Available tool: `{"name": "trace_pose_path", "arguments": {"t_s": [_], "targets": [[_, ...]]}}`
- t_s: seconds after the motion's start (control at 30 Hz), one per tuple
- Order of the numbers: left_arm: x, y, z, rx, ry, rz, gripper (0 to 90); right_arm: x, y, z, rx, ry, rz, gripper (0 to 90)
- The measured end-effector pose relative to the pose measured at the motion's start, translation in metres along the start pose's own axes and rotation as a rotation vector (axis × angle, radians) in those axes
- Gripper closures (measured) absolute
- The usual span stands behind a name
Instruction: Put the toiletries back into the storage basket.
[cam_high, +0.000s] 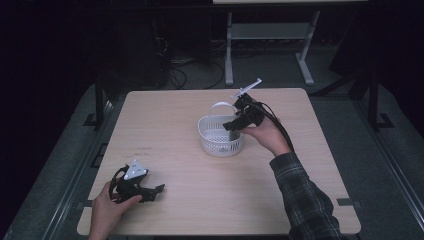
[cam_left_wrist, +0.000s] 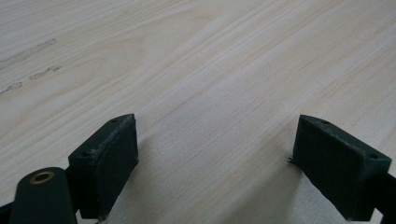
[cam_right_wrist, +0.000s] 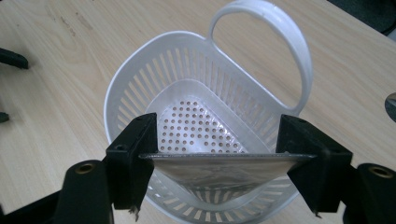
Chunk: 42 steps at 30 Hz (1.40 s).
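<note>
A white slotted plastic basket (cam_high: 210, 142) with a loop handle (cam_right_wrist: 289, 42) stands near the middle of the wooden table (cam_high: 165, 115). My right gripper (cam_high: 232, 125) hovers over its right rim, shut on the top edge of a flat silvery pouch (cam_right_wrist: 219, 170). The pouch (cam_high: 234, 135) hangs down into the basket (cam_right_wrist: 140, 79), stretched between the two jaws of the right gripper (cam_right_wrist: 217, 140). My left gripper (cam_high: 157, 192) rests on the table at the front left. In its own view the left gripper (cam_left_wrist: 217, 140) is open over bare wood.
Faint marks (cam_left_wrist: 28, 74) show on the wood ahead of the left gripper. Behind the table stand the white legs of another desk (cam_high: 229, 45), with cables (cam_high: 175, 65) on the floor. Dark metal frame rails (cam_high: 97, 105) flank the table.
</note>
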<state>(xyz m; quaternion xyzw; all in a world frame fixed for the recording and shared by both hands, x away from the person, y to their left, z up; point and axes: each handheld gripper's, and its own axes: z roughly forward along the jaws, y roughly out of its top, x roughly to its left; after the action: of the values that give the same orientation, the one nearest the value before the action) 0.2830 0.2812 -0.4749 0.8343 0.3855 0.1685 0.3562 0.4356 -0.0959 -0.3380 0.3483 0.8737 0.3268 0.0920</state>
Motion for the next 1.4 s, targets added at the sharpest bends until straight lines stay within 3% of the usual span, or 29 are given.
{"name": "trace_pose_path", "arguments": {"t_s": [0.7,0.83,1.07,1.4], "targets": [[0.000,0.000,0.000,-0.001,0.000,-0.001,13.1,-0.001,-0.007,0.014,0.059,-0.008,-0.003,29.0],[0.000,0.000,0.000,-0.001,0.000,0.000,13.1,-0.001,-0.006,0.012,0.049,0.003,0.011,25.1],[0.000,0.000,0.000,-0.001,-0.001,-0.001,13.1,-0.002,-0.008,0.009,0.044,-0.025,0.011,14.6],[0.000,0.000,0.000,-0.001,0.000,0.000,13.1,-0.003,-0.017,-0.005,0.002,-0.033,0.017,13.1]]}}
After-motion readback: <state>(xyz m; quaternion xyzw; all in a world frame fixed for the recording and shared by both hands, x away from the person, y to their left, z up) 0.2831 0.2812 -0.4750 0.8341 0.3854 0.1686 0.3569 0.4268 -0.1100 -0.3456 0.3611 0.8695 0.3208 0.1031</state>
